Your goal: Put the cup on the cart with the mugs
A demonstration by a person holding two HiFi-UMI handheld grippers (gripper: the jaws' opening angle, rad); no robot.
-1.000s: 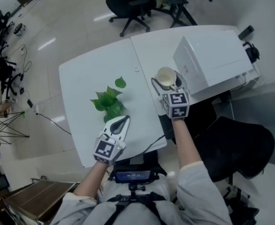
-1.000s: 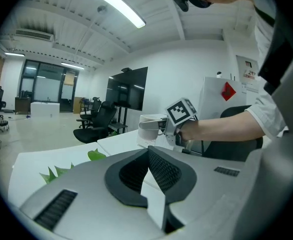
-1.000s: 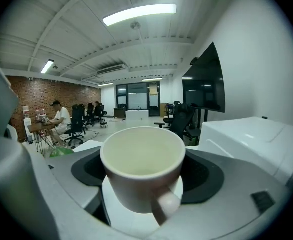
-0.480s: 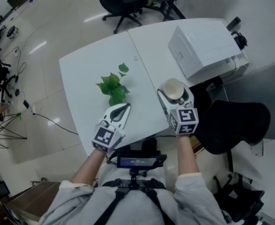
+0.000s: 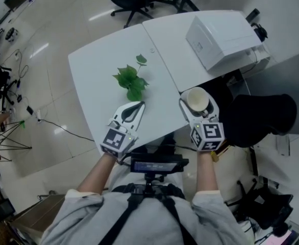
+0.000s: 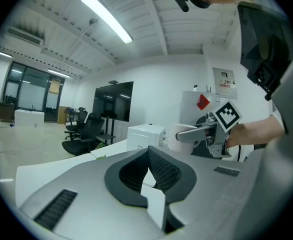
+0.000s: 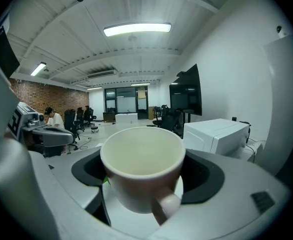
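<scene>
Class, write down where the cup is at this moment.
In the head view the cup is right of centre, gripped between the right gripper's jaws, by the white table's near edge, with the green plant to its left.

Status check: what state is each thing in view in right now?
Cup: upright, empty, gripped by the right tool.
Right tool: shut on the cup.
Left tool: jaws together, holding nothing.
Leafy sprig: lying loose on the table.
White box: closed, sitting on the table.
</scene>
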